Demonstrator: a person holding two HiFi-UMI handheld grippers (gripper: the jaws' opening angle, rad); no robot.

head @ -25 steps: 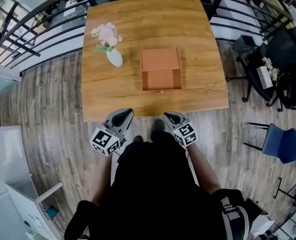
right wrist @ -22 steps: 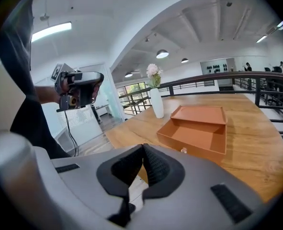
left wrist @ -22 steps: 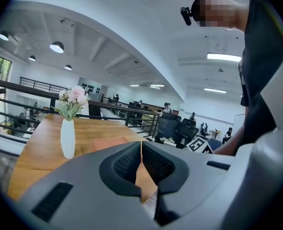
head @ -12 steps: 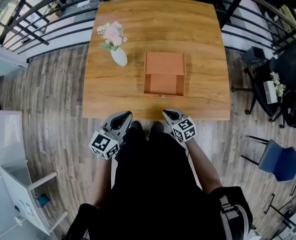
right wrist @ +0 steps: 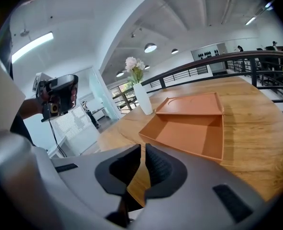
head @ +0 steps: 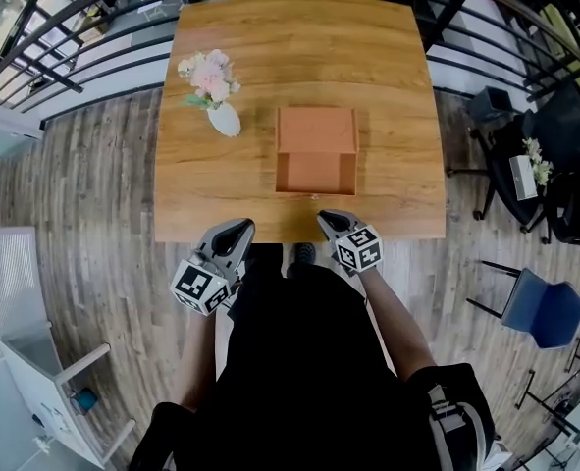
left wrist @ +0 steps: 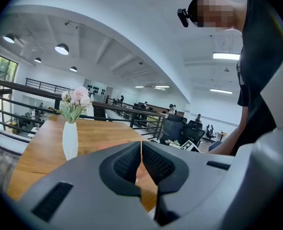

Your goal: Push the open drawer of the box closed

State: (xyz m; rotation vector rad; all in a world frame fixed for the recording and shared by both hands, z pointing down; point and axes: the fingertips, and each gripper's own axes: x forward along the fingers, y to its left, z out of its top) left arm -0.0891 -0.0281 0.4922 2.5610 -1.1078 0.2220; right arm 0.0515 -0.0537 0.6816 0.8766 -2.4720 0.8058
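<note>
An orange box sits mid-table on the wooden table, its open drawer pulled out toward me. In the right gripper view the box and its empty drawer lie just ahead of the jaws. My left gripper hovers at the table's near edge, left of the drawer, shut and empty; its pads meet. My right gripper is over the near edge, just in front of the drawer, apart from it, also shut with nothing held.
A white vase of pink flowers stands on the table to the left of the box, also in the left gripper view. A black railing runs behind the table. A blue chair and office chairs stand to the right.
Both grippers have crept forward to the table's near edge, the right one now over it. The drawer stays open.
</note>
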